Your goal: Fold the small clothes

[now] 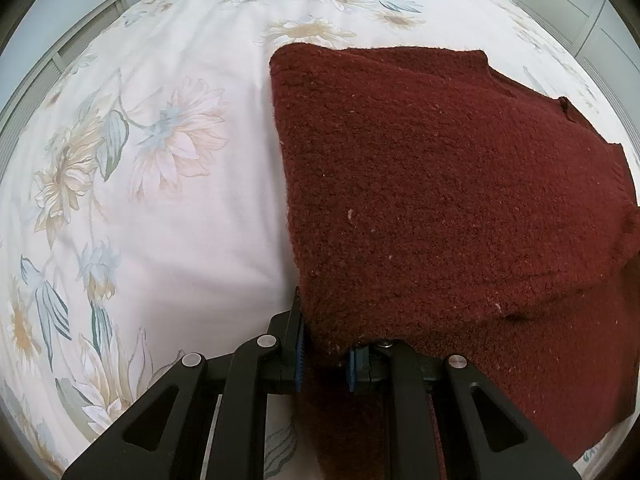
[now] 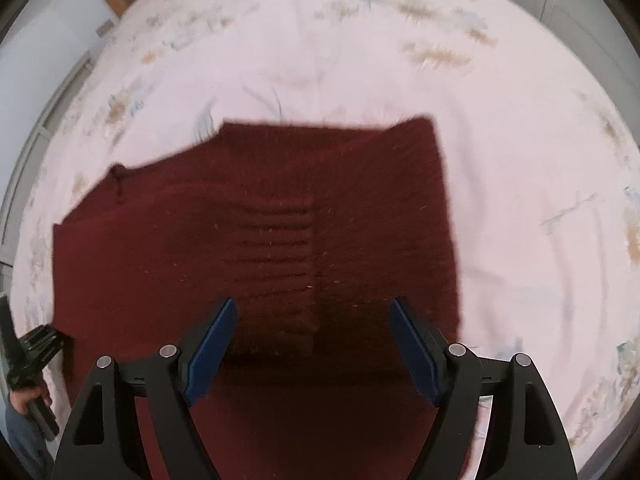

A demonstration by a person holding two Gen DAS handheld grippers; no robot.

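Maroon sweater (image 1: 440, 184) between left gripper (image 1: 325, 354) fingers

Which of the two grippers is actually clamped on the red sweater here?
The left gripper: its pads pinch the sweater. The right gripper is open above it.

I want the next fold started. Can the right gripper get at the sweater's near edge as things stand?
Probably yes. The right gripper is open and empty just above the sweater, nothing between them. The left gripper grips the other end, well aside.
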